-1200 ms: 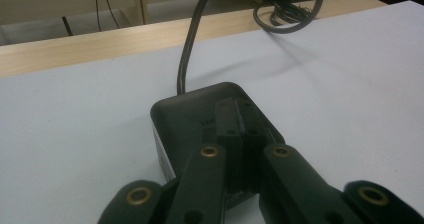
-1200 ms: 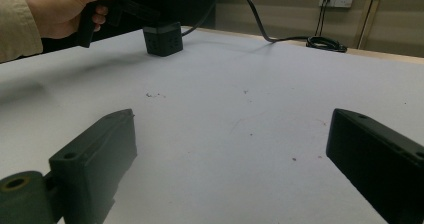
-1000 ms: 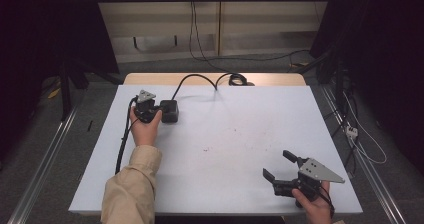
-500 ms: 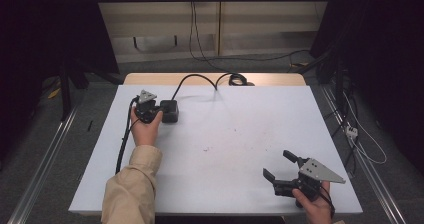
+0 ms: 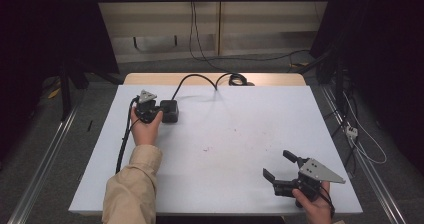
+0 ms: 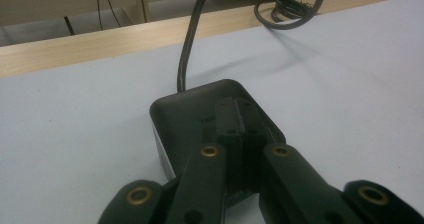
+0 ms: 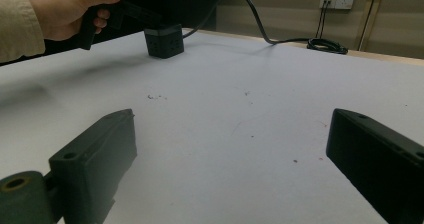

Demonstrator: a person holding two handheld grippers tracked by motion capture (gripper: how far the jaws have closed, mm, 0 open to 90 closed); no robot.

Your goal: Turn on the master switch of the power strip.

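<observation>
A black power cube (image 5: 170,111) with a black cable (image 5: 195,79) sits at the back left of the white table (image 5: 225,134). My left gripper (image 5: 160,112) is shut, and its joined jaws lie over the cube's top (image 6: 185,114); I cannot tell whether they touch it. Nothing shows between the tips of the left gripper (image 6: 240,106). The right gripper view looks across at the cube (image 7: 164,40) and the hand holding the left gripper (image 7: 150,19). My right gripper (image 5: 277,165) stands open near the front right corner, its jaws wide apart over bare table (image 7: 232,129).
The cable runs back to a coil (image 5: 237,78) on the wooden strip at the table's far edge. More cables and a white power strip (image 5: 352,131) lie on the floor to the right. Metal rails run along both sides of the table.
</observation>
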